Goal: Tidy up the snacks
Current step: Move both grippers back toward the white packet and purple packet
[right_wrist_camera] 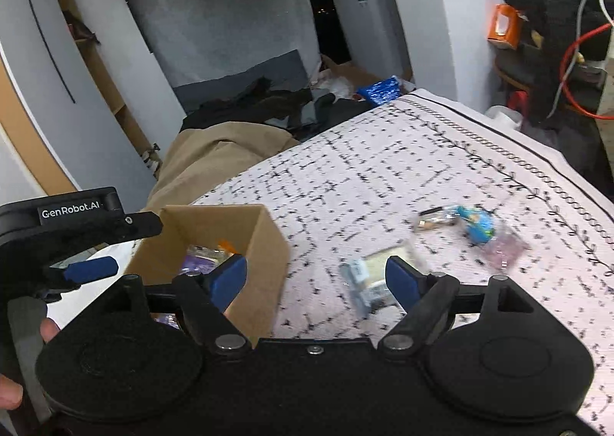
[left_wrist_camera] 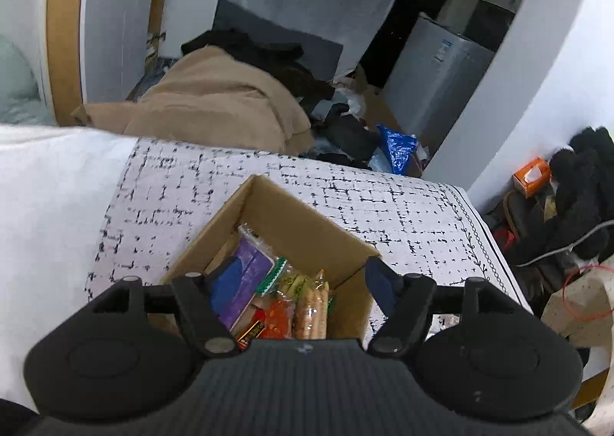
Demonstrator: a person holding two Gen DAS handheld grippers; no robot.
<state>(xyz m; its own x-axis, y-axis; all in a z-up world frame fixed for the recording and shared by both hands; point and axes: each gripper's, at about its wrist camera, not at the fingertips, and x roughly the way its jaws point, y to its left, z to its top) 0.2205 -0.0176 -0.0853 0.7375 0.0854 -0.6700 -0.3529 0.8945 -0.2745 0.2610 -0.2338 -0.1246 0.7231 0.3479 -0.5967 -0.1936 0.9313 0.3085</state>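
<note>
A cardboard box (left_wrist_camera: 303, 223) stands on the patterned cloth (left_wrist_camera: 383, 198) and holds several snack packs, among them a purple pack (left_wrist_camera: 249, 275) and an orange-stick pack (left_wrist_camera: 312, 305). My left gripper (left_wrist_camera: 301, 282) hangs open and empty right over the box. In the right wrist view the box (right_wrist_camera: 264, 244) is at the left. My right gripper (right_wrist_camera: 316, 278) is open and empty above the cloth beside the box. A pale clear-wrapped snack (right_wrist_camera: 374, 275) lies just ahead of it. A blue-topped snack pack (right_wrist_camera: 477, 227) lies farther right. The left gripper (right_wrist_camera: 76, 232) shows at the left edge.
Beige bedding (left_wrist_camera: 215, 102) and dark clothes lie beyond the cloth's far edge. A blue bag (left_wrist_camera: 397, 146) and a grey appliance (left_wrist_camera: 437, 83) stand behind. An orange box (left_wrist_camera: 531, 175), a black fuzzy thing (left_wrist_camera: 587, 186) and cables crowd the right side.
</note>
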